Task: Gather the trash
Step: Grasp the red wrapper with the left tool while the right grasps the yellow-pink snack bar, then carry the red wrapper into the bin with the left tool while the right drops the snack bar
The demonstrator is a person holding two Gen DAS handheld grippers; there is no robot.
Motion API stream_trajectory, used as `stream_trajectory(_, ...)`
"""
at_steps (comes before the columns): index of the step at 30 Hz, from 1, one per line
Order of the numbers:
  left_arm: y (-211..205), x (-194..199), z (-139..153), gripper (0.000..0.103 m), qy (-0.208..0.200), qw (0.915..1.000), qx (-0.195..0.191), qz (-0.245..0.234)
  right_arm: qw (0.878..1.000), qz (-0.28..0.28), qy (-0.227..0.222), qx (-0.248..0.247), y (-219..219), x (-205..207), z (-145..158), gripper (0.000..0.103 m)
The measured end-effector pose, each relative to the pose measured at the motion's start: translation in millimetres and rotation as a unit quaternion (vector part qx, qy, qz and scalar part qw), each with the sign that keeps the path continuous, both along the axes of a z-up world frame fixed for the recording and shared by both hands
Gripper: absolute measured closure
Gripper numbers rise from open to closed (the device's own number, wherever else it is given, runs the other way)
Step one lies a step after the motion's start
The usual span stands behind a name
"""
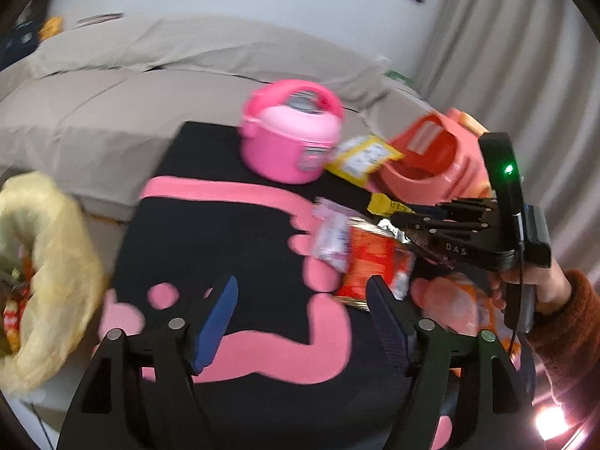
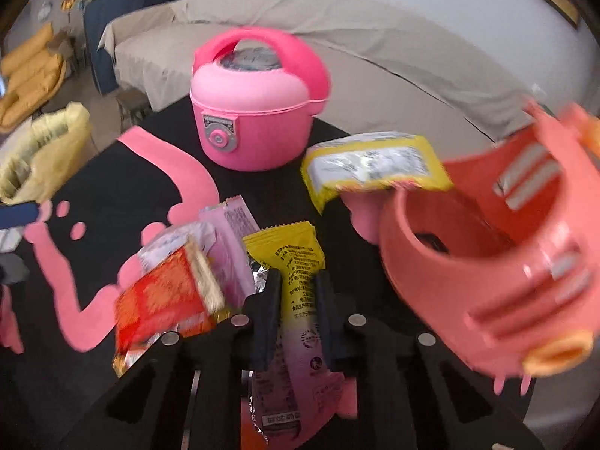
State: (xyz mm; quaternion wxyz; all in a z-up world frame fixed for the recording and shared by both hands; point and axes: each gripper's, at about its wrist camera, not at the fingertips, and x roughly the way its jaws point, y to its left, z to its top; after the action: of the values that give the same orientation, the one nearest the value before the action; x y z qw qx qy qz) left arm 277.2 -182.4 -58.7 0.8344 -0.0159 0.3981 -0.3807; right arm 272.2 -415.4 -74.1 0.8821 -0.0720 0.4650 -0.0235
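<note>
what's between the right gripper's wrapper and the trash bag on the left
The right gripper has the yellow wrapper between its fingers. Toward the yellow bag lie the red packet and the open left gripper; lifting over them should clear.

- The table top (image 2: 112, 187) is black with a curving pink band and pink dots.
- The toy rice cooker (image 2: 255, 112) at the far side is pink, its handle a deeper pink, with a grey control panel.
- The toy on the right (image 2: 487, 262) is salmon-orange with pale stripes and a yellow-orange knob.
- The flat packet (image 2: 375, 165) beside the cooker is yellow with a white printed label.
- The wrapper (image 2: 296, 273) between the black fingers (image 2: 268, 315) is yellow fading to pink, with dark print.
- The near left packet (image 2: 161, 300) is red-orange with a tan edge.
- A pale pink wrapper (image 2: 232, 236) lies behind it.
- The bag (image 1: 48, 262) at left is pale yellow.
- The left gripper's pads (image 1: 217, 322) are blue.
- The sleeve (image 1: 562, 330) is rust brown.
- The sofa cover (image 1: 112, 112) is beige.
</note>
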Motion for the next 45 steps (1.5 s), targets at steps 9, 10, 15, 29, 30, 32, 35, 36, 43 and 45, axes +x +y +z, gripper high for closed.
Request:
stream_trajectory(9,-81,-2,-4,0.031,-0.009,0.9964,0.018,-0.082,0.998,-0.047,-0.021,0.047,-35,-61,12,0.088)
stream_trajectory(10,-88,1,-8,0.031,-0.006,0.9965,0.024,-0.080,0.997,-0.053,-0.024,0.051,-39,-65,12,0.088)
stream_trajectory(15,-115,9,-27,0.031,0.001,0.9958,0.063,-0.067,0.994,-0.076,-0.036,0.065,-55,-83,14,0.087)
stream_trajectory(29,-59,-11,9,0.063,-0.016,0.9989,0.042,-0.014,0.990,-0.066,-0.081,0.094,-35,-109,33,0.088)
stream_trajectory(30,-49,-14,15,0.063,-0.024,0.9989,0.040,-0.004,0.990,-0.062,-0.086,0.097,-31,-111,38,0.088)
stream_trajectory(32,-28,-21,29,0.063,-0.045,0.9981,0.039,0.013,0.989,-0.056,-0.094,0.099,-24,-114,46,0.088)
stream_trajectory(35,4,-33,47,0.063,-0.082,0.9941,0.056,0.044,0.988,-0.039,-0.109,0.100,-6,-117,63,0.088)
stream_trajectory(36,14,-34,52,0.063,-0.087,0.9931,0.057,0.054,0.988,-0.033,-0.115,0.099,2,-118,69,0.088)
stream_trajectory(43,99,-41,76,0.063,-0.113,0.9830,0.053,0.135,0.983,0.021,-0.153,0.099,63,-117,107,0.088)
stream_trajectory(45,123,-45,83,0.063,-0.121,0.9790,0.053,0.155,0.981,0.038,-0.161,0.101,82,-114,116,0.088)
